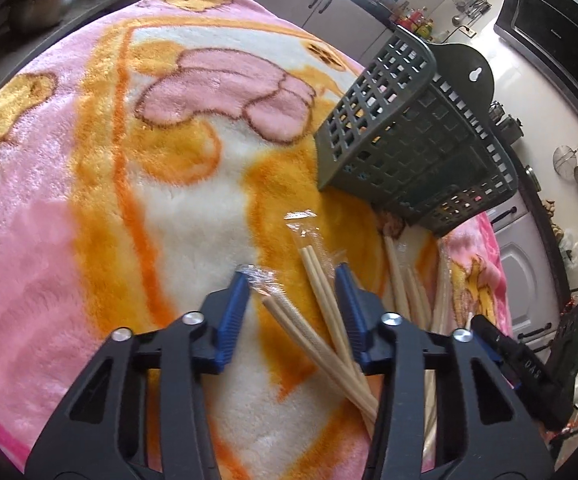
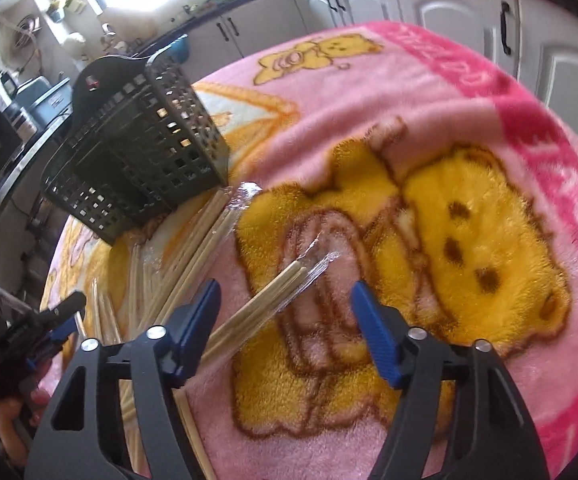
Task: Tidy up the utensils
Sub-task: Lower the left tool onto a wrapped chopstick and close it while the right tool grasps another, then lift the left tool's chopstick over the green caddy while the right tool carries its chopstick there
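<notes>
Right now you're low over the blanket [image 1: 89, 200] on the tabletop, both tongs angled down into the scatter of wrapped chopsticks. Your left tongs [image 1: 295, 312] sit astride two cellophane-wrapped pairs that cross between the blue pads: one pair [image 1: 289, 328] runs diagonally up through the gap, the other [image 1: 321, 280] lies close against the right-hand pad. The jaws are partly apart, and I can't tell whether the pads actually pinch the wood, so call them not yet clamped.

Your right tongs [image 2: 285, 308] stand wider, parted, with one wrapped pair [image 2: 265, 300] slanting in from the left pad side and its clear wrapper tail poking out ahead. Nothing gripped there.

Just beyond, more chopsticks [image 2: 205, 236] lie fanned in a loose heap, reaching up to the foot of the dark green basket [image 2: 137, 140], which lies tipped on its side on the blanket with its open mouth facing the heap.

This looks like the pick-up step, early in the job: every stick is still outside the basket. Next, you'll want each pair of tongs to close squarely on a single pair. The left needs care, since two crossed pairs share that gap and slippery wrap could let one slide free.
</notes>
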The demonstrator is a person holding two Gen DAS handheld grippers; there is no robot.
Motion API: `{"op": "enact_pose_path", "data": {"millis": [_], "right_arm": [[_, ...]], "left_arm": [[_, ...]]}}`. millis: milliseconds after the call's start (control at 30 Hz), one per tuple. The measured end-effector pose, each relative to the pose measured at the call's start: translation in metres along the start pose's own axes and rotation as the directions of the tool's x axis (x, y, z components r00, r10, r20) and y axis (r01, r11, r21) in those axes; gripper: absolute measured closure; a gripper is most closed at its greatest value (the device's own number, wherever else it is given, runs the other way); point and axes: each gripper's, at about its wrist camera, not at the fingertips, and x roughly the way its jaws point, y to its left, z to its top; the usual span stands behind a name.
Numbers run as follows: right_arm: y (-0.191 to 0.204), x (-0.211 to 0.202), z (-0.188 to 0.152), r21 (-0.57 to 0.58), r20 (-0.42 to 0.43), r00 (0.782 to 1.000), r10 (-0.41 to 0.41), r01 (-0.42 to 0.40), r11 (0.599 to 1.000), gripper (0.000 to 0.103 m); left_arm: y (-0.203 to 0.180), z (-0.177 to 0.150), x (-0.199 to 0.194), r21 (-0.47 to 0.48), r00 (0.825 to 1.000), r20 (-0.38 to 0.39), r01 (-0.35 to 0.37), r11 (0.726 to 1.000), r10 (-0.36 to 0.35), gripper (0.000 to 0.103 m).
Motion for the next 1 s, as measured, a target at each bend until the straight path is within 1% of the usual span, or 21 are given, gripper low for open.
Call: {"op": "enact_pose_path", "data": {"millis": [33, 133, 200, 233, 300, 333, 400, 600, 733, 833, 1000], "right_arm": [[-0.002, 0.001, 0.003, 0.021, -0.004, 1.0, 0.007, -0.007, 1.0, 0.043], [-0.007, 0.006, 0.01, 0.063, -0.021, 1.0, 0.019, -0.018, 0.998, 0.054], [-0.008, 0.009, 0.014, 0.059, -0.023, 1.0, 0.004, -0.002, 0.998, 0.066], [-0.008, 0.011, 0.016, 0.058, -0.024, 1.0, -0.005, 0.007, 0.998, 0.07], [-0.01, 0.014, 0.018, 0.05, -0.018, 1.0, -0.021, 0.021, 0.999, 0.083], [-0.012, 0.014, 0.019, 0.049, -0.014, 1.0, -0.022, 0.023, 0.999, 0.086], [-0.014, 0.017, 0.02, 0.053, -0.009, 1.0, -0.016, 0.017, 0.998, 0.094], [-0.022, 0.012, 0.028, 0.072, 0.019, 0.999, 0.028, -0.029, 0.997, 0.096], [-0.02, -0.004, 0.036, 0.062, 0.068, 0.996, 0.063, -0.068, 0.996, 0.096], [-0.011, -0.019, 0.042, 0.02, 0.107, 0.99, 0.088, -0.09, 0.996, 0.096], [0.007, -0.044, 0.051, -0.059, 0.166, 0.978, 0.127, -0.119, 0.991, 0.097]], "left_arm": [[0.001, 0.001, 0.001, 0.0, 1.0, 0.001, -0.003, 1.0, 0.003, 0.075], [0.005, 0.002, 0.001, -0.002, 1.0, 0.009, -0.011, 1.0, 0.011, 0.084], [0.007, 0.002, 0.002, 0.004, 1.0, 0.015, -0.012, 1.0, 0.012, 0.086], [0.008, 0.001, 0.002, 0.006, 1.0, 0.018, -0.009, 1.0, 0.008, 0.086], [0.008, 0.001, 0.002, 0.011, 1.0, 0.02, -0.008, 1.0, 0.008, 0.087], [0.009, 0.001, 0.002, 0.013, 1.0, 0.023, -0.007, 1.0, 0.007, 0.088], [0.01, 0.002, 0.002, 0.013, 1.0, 0.024, -0.006, 1.0, 0.006, 0.09], [0.015, 0.003, 0.001, 0.001, 1.0, 0.024, 0.008, 1.0, -0.008, 0.095], [0.02, 0.006, -0.002, -0.026, 0.999, 0.016, 0.045, 0.999, -0.045, 0.097], [0.02, 0.01, -0.009, -0.036, 0.997, 0.027, 0.075, 0.997, -0.074, 0.097], [0.007, 0.02, -0.033, -0.007, 0.99, 0.078, 0.119, 0.993, -0.119, 0.097]]}}
